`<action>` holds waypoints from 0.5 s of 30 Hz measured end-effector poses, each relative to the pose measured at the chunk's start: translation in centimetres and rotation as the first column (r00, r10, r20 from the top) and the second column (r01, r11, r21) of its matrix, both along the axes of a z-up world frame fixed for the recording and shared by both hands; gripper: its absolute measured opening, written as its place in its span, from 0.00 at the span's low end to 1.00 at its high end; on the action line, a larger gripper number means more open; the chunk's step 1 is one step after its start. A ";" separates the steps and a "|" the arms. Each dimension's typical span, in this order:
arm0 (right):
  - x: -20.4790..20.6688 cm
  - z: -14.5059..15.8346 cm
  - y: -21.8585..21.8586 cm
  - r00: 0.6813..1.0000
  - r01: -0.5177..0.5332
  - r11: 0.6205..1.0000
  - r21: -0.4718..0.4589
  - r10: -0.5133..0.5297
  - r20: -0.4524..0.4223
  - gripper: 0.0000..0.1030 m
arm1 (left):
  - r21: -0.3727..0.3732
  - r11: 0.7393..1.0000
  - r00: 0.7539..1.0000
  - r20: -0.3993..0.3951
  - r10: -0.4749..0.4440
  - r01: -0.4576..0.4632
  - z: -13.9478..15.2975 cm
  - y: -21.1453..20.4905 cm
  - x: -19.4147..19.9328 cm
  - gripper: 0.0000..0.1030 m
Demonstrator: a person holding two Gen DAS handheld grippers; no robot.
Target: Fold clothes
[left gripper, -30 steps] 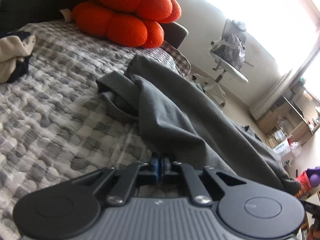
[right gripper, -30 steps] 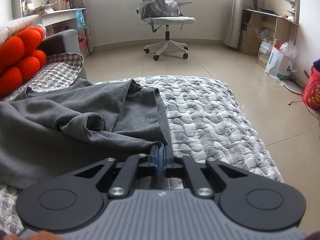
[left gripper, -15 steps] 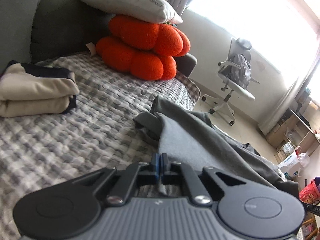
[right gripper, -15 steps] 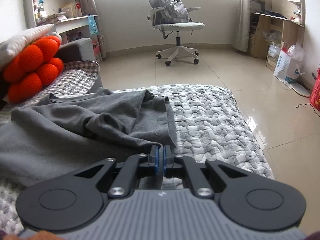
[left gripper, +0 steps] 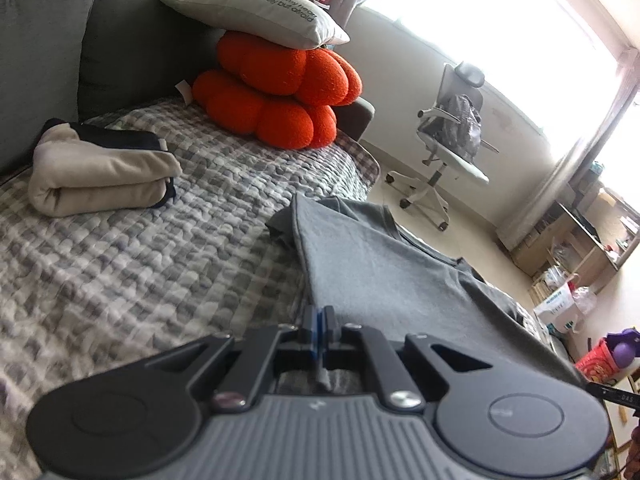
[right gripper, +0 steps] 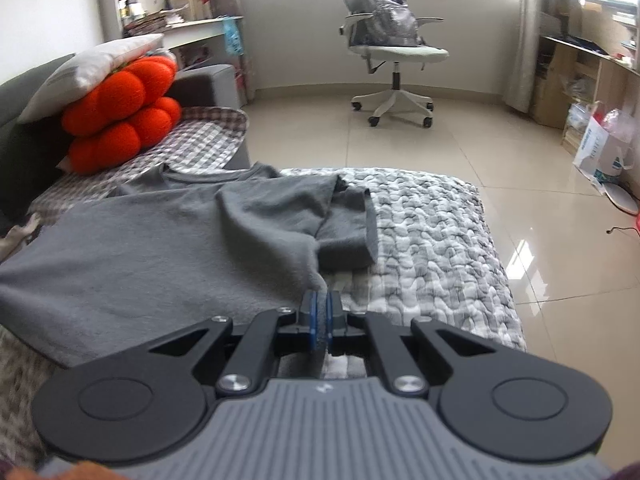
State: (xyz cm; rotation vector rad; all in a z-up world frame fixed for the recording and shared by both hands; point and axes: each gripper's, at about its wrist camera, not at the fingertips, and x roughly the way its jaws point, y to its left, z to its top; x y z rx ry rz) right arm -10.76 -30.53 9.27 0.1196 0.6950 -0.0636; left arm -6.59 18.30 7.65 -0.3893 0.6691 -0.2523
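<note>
The grey T-shirt [right gripper: 152, 248] lies spread across the quilted bed [right gripper: 432, 232], its neckline toward the far edge and one sleeve bunched near the bed's right side. The left hand-held gripper [left gripper: 319, 330] is pinched closed on a bottom corner of the shirt; the right hand-held gripper [right gripper: 319, 320] is likewise clamped on the opposite hem corner, cloth showing between its pads. The fabric looks light, soft and limp, so it should sag and drag unless held taut by both corners. The bed's right edge drops to bare floor just beside the sleeve. The folded beige garment [left gripper: 100, 172] and orange cushion [left gripper: 276, 92] sit well apart, leaving open quilt between.
</note>
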 end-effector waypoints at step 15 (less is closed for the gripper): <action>-6.1 0.2 0.2 0.995 -0.080 0.995 0.053 0.083 -0.062 0.04 | 0.042 0.997 0.997 -0.054 -0.057 0.060 -1.5 2.3 -5.6 0.02</action>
